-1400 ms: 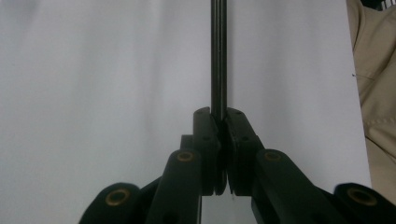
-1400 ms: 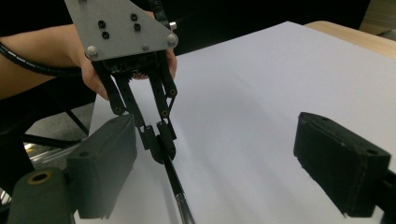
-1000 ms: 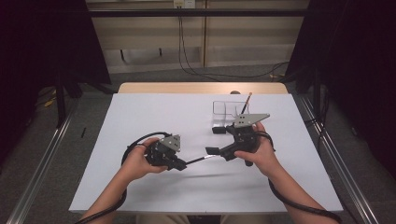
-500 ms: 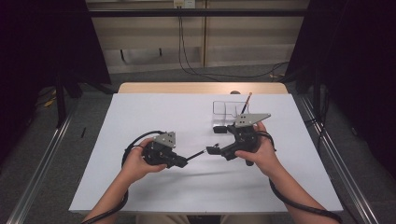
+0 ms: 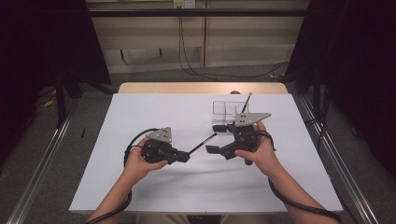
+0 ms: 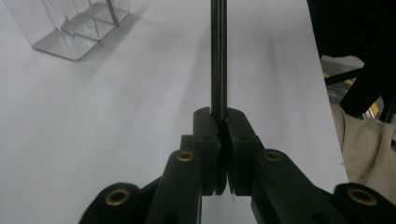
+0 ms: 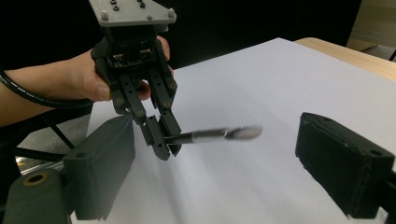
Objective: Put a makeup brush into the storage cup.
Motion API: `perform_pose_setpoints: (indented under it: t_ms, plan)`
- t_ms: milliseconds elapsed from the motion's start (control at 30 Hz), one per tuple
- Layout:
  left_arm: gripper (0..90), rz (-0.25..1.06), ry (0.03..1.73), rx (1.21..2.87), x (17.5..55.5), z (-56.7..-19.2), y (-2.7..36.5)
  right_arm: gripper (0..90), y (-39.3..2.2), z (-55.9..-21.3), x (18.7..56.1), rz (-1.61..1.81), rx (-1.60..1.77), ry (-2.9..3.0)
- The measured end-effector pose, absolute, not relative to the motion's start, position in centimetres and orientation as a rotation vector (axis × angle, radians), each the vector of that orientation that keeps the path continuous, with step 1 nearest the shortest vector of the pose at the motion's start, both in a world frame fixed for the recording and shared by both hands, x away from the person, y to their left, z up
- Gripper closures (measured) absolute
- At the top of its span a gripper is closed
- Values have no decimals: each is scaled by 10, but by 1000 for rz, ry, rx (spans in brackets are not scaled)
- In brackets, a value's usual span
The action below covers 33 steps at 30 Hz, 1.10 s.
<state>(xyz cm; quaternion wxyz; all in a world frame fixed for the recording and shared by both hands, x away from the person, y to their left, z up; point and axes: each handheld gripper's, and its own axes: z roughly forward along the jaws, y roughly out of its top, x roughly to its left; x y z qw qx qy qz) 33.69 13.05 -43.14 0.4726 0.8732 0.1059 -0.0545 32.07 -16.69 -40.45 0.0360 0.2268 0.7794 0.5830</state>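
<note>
**Black brush clamped in the left gripper, right jaws wide**

Black and slim, the brush (image 5: 201, 142) sits clamped by its handle between the closed jaws of the left gripper (image 5: 186, 156), seen in the high view near the middle of the white table (image 5: 154, 116). Its shaft runs up and to the right, towards the right gripper (image 5: 215, 138), whose jaws stand wide apart with nothing pressed between them. In the right gripper view the brush (image 7: 210, 135) points at the camera, its tip blurred, perhaps soft bristles, in the gap between the two pads. A clear plastic holder (image 5: 224, 108) stands on the table just beyond the right gripper, with another brush (image 5: 246, 101) leaning in it.
</note>
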Motion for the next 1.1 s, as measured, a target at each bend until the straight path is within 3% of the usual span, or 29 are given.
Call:
perform_pose_setpoints:
  t_ms: [667, 1100]
  plan:
    - [843, -79, 311, 1949, 341, -420, 118, 157, -162, -400, 322, 1827, 688, 2378]
    - [843, -82, 312, 1914, 341, -419, 110, 326, -162, -398, 323, 1848, 702, 2381]
